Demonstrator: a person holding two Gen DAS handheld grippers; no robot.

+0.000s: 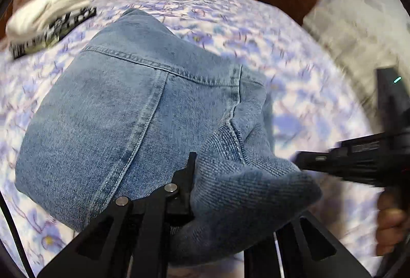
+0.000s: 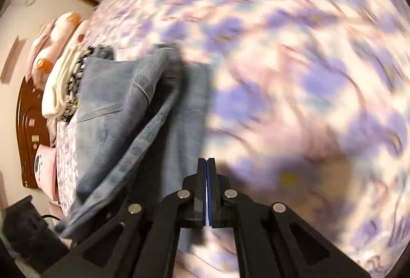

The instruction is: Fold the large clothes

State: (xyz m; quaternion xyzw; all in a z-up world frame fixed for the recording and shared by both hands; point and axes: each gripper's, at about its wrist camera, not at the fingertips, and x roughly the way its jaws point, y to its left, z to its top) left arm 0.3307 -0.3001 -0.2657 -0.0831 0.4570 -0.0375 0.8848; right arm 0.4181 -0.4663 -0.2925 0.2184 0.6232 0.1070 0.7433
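While your left tool [image 1: 194, 191] is clamped on a bunched fold of the jeans [image 1: 123, 109], the jeans lie on the floral bed [image 1: 294, 68]. Your right tool [image 2: 207, 175], at 3 o'clock, has its fingers pressed together, gripping nothing.

Soft, even indoor light; heavy motion blur.
The purple-flowered bedsheet [image 2: 294, 73] is smearing ahead of the right gripper [image 2: 207, 165]; the blue denim jeans [image 1: 133, 109] are staying sharper; fisheye edges are bending.
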